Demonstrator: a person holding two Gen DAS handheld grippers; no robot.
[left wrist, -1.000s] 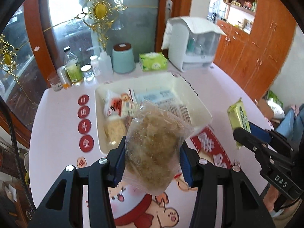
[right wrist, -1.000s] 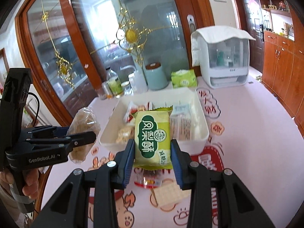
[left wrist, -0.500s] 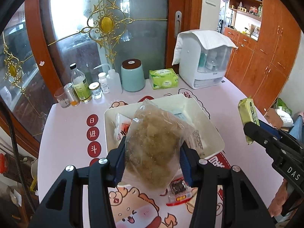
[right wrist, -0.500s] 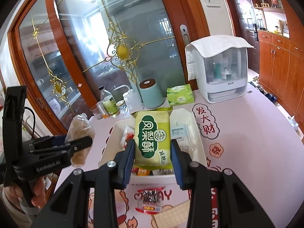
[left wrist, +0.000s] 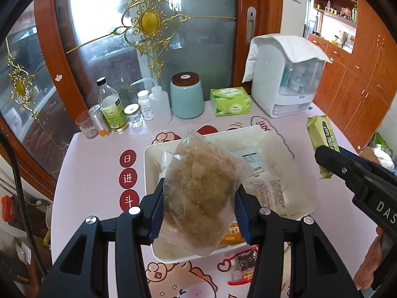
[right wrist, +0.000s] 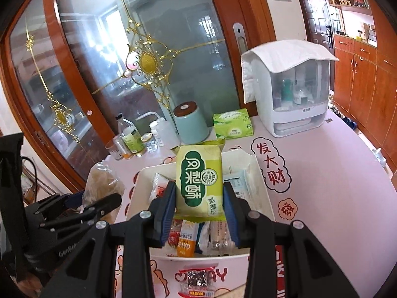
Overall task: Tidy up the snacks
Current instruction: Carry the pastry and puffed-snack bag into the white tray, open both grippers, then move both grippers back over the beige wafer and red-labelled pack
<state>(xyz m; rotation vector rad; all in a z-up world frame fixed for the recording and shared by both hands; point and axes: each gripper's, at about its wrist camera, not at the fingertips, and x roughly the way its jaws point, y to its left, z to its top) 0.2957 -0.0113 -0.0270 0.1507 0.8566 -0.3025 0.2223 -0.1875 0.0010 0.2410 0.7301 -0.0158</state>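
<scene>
My left gripper point(left wrist: 198, 211) is shut on a clear bag of brown crumbly snack point(left wrist: 201, 193), held in the air over the near left part of a white tray point(left wrist: 148, 156). My right gripper point(right wrist: 199, 211) is shut on a green packet with white lettering point(right wrist: 198, 183), above the tray's point(right wrist: 265, 188) near edge. Several wrapped snacks point(right wrist: 188, 238) lie inside the tray. The right gripper with its green packet point(left wrist: 322, 139) shows at the right of the left wrist view. At the left of the right wrist view the left gripper holds the bag point(right wrist: 101, 186).
A small red-edged dark snack packet point(right wrist: 196, 280) lies on the pink patterned tablecloth in front of the tray. Behind the tray stand bottles point(left wrist: 111, 109), a teal canister point(left wrist: 186, 94), a green tissue pack point(left wrist: 229, 101) and a white cabinet box point(left wrist: 285, 77). A glass door backs the table.
Both grippers have drawn back towards the near side of the table with their snacks still held. The tray now sits lower and nearer in both views, and the small packet has come into sight.
</scene>
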